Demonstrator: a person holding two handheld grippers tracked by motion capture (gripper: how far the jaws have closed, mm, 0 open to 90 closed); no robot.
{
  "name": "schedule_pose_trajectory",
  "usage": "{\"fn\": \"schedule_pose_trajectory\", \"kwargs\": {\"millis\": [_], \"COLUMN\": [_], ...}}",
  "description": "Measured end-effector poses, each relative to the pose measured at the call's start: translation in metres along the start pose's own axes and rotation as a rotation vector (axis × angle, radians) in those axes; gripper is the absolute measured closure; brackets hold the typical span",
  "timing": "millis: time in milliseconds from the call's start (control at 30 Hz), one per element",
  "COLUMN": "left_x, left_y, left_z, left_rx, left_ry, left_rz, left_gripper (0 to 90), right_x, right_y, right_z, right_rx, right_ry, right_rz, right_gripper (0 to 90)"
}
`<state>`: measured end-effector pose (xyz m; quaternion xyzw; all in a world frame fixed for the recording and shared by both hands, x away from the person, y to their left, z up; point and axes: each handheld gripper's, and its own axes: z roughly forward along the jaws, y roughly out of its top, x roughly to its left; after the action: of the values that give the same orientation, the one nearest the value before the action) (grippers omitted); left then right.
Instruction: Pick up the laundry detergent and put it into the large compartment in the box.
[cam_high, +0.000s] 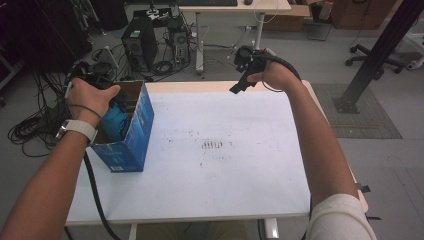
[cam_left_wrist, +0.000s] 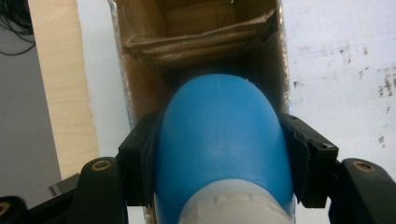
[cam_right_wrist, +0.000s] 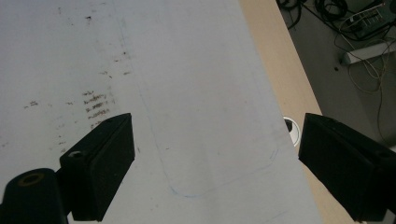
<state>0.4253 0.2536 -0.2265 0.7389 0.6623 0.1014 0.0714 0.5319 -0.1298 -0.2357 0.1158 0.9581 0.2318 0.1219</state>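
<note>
At the table's (cam_high: 210, 200) left edge, the left gripper (cam_left_wrist: 219, 154) clamps a blue bottle (cam_left_wrist: 219, 135) by its shoulders, lowering it base-first into an open blue carton (cam_high: 135, 135). The bottle's long axis runs straight down the carton, rounded base towards the cardboard floor, white cap (cam_left_wrist: 238, 207) back towards the hand. The step in hand looks like packing; next the bottle likely needs seating on the bottom before the jaws part and lift clear of the walls. Over the far right corner, the right gripper (cam_right_wrist: 215, 163) hangs wide open, holding nothing.
</note>
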Motion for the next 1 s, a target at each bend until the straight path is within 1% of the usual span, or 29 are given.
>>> {"fn": "schedule_pose_trajectory", "kwargs": {"millis": [100,433,467,533,633,800,1000], "left_x": [0.000,0.002,0.003,0.003,0.003,0.004,0.005], "left_y": [-0.001,-0.004,-0.005,-0.006,-0.007,-0.008,-0.011], "left_z": [0.007,0.023,0.024,0.027,0.031,0.037,0.043], "left_rx": [0.004,0.014,0.006,0.016,0.015,0.020,0.024], "left_ry": [-0.004,0.002,0.003,0.006,0.011,0.004,0.007], "left_rz": [-0.003,-0.013,-0.013,-0.013,-0.010,-0.015,-0.011], "left_gripper": [37.4,37.3,37.4,37.4,37.4,37.4,37.4], "right_x": [0.000,0.000,0.000,0.000,0.000,0.000,0.000], "right_y": [0.000,-0.004,-0.004,-0.004,-0.004,-0.004,-0.005], "right_z": [0.001,0.003,0.003,0.003,0.003,0.005,0.005], "right_rx": [-0.003,0.005,0.004,0.004,0.003,0.005,0.007], "right_ry": [0.002,0.004,0.004,0.004,0.003,0.006,0.004], "right_rz": [-0.002,0.007,0.008,0.007,0.006,0.005,0.012], "right_gripper": [11.0,11.1,11.1,11.1,11.1,11.0,11.1]}}
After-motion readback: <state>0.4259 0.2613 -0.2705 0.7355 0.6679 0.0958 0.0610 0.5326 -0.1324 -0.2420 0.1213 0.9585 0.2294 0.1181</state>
